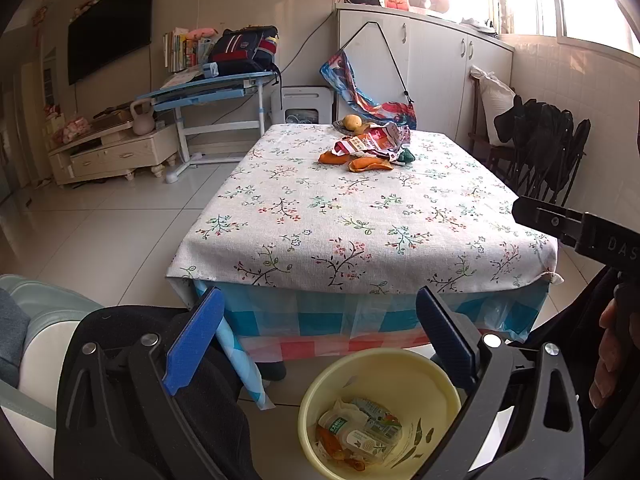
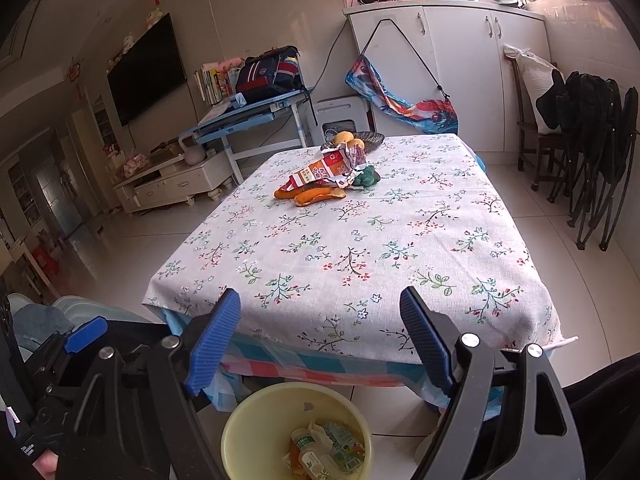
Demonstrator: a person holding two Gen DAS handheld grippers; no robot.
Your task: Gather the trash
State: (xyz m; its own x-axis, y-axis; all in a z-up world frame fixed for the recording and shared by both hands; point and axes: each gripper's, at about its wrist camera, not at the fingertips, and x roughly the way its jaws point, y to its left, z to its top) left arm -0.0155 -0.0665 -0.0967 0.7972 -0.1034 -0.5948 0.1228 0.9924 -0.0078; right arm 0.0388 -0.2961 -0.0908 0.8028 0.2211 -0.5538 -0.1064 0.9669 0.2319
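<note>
A pile of trash lies on the far part of the floral tablecloth: a red and white snack wrapper (image 1: 370, 142) (image 2: 326, 172), orange peels (image 1: 368, 164) (image 2: 318, 196) and a green crumpled piece (image 1: 407, 156) (image 2: 366, 178). A yellow trash bucket (image 1: 440, 384) (image 2: 240, 424) stands on the floor at the table's near edge, holding a plastic bottle (image 1: 356, 432) (image 2: 312, 456), cartons and peel. My left gripper (image 1: 320, 332) is open and empty above the bucket. My right gripper (image 2: 320, 332) is open and empty over the table's near edge.
A basket with yellow fruit (image 1: 354, 122) (image 2: 350, 140) sits behind the trash. The table (image 1: 360, 240) fills the middle. A blue desk (image 1: 212, 88), a TV stand (image 1: 116, 152), white cabinets (image 1: 440, 60) and folded black chairs (image 1: 548, 152) surround it.
</note>
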